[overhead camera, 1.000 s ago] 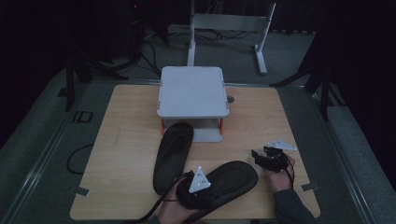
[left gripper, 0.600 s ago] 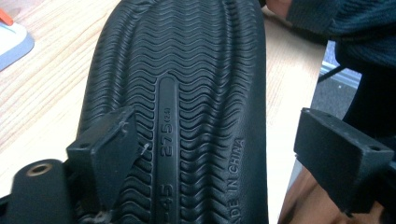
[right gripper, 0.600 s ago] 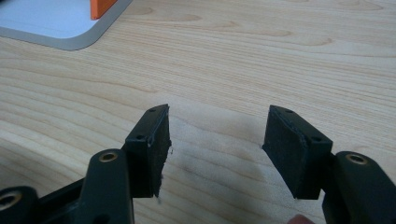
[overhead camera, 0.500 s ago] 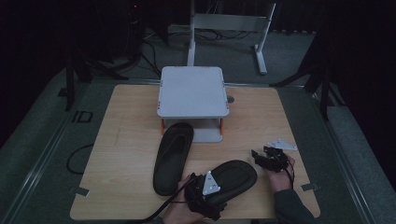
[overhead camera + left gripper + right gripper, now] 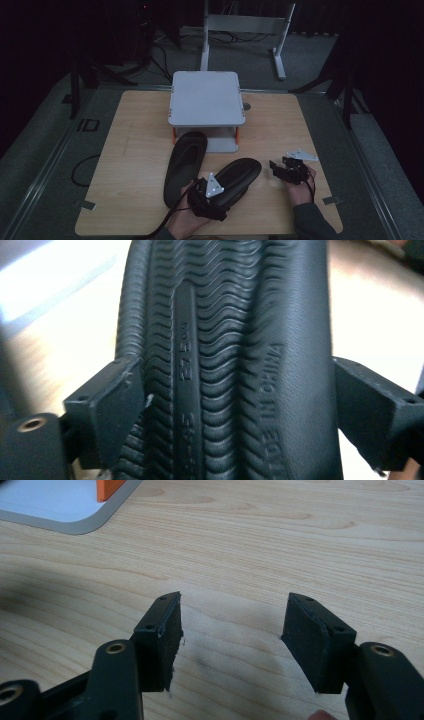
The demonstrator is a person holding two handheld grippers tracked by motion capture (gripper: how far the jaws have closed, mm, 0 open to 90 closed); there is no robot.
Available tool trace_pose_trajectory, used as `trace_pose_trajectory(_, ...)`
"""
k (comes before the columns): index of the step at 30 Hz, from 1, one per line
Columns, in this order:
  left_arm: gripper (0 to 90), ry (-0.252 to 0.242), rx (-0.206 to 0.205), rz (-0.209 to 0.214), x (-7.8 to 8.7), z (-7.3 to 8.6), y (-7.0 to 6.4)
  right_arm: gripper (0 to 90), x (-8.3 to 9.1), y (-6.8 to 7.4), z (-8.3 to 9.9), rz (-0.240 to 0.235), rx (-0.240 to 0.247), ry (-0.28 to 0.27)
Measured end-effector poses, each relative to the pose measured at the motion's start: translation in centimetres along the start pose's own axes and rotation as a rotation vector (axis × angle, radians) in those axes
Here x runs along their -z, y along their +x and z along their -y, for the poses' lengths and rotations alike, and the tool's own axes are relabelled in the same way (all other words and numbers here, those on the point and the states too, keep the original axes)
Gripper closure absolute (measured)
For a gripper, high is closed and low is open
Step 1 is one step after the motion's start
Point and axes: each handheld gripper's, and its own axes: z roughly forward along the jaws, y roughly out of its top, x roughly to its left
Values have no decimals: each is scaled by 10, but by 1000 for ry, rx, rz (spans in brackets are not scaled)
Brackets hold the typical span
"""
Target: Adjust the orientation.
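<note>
1. Dark room all round, pale wooden table [image 5: 135,150] lit in the middle, and the action is at its near edge: a black flip-flop [image 5: 240,175] lies sole-up there, long axis slanting from the near left toward the far right.

2. Its heel end sits right between the jaws of the left gripper [image 5: 207,197]. In the left gripper view, the sole [image 5: 225,360] runs straight away from the camera, a jaw pressed to each edge, so the jaws are closed across its width and gripping.

3. Feel of it: rubbery, matte, wavy ridged tread, moulded lettering and a size mark down the centre strip. It looks bendy, so I'd expect the far toe end to droop when lifted.

4. Just to its left lies the second flip-flop [image 5: 186,160], footbed up, toe pointing at the grey stand [image 5: 206,97] with orange legs at the table's middle.

5. Right gripper [image 5: 289,172] is near the toe end but clear of it, jaws wide apart over bare wood, holding nothing; its own view confirms empty pads [image 5: 165,635].

6. Left hand is plainly the nearer one here.
</note>
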Motion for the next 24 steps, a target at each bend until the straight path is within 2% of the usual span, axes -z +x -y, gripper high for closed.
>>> trace_pose_trajectory(1, 188, -34, 7, 7, 5, -1, 2, 403, 0, 0, 0, 0, -1, 0)
trace_pose_trajectory(3, 349, -68, 15, 30, 12, -3, 6, 403, 0, 0, 0, 0, -1, 0)
trace_pose_trajectory(4, 402, -84, 31, 43, 15, -4, 9, 403, 0, 0, 0, 0, 0, 0)
trace_pose_trajectory(5, 514, -101, 50, 58, 18, -5, 13, 403, 0, 0, 0, -1, 2, 0)
trace_pose_trajectory(7, 523, -110, 87, 59, 19, -6, 21, 403, 0, 1, 0, 0, 4, 1)
trace_pose_trajectory(11, 560, -128, 141, 80, 22, -9, 28, 403, 0, 1, 0, 0, 3, 0)
trace_pose_trajectory(12, 586, -137, 141, 80, 23, -10, 29, 403, 0, 1, 0, 0, 3, 1)
trace_pose_trajectory(13, 661, -179, 159, 113, 27, -11, 30, 403, 0, 1, 0, 0, 4, 2)
trace_pose_trajectory(14, 843, -210, 198, 131, 29, -13, 32, 403, 0, 1, 0, 0, 4, 2)
trace_pose_trajectory(15, 854, -210, 203, 112, 30, -15, 33, 403, 0, 1, 0, 0, 4, 2)
trace_pose_trajectory(18, 796, -137, 148, 3, 21, -18, 30, 403, 0, 2, 0, -1, 5, 2)
trace_pose_trajectory(20, 772, -110, 126, -16, 15, -17, 28, 403, 0, 2, 0, -1, 6, 0)
trace_pose_trajectory(21, 757, -73, 92, -58, 10, -15, 25, 403, 1, 2, 0, -2, 5, -1)
trace_pose_trajectory(22, 745, -50, 75, -70, 7, -14, 24, 403, 1, 2, 0, -2, 4, -2)
trace_pose_trajectory(24, 738, -34, 70, -68, 4, -11, 23, 403, 1, 2, 0, -4, 7, 0)
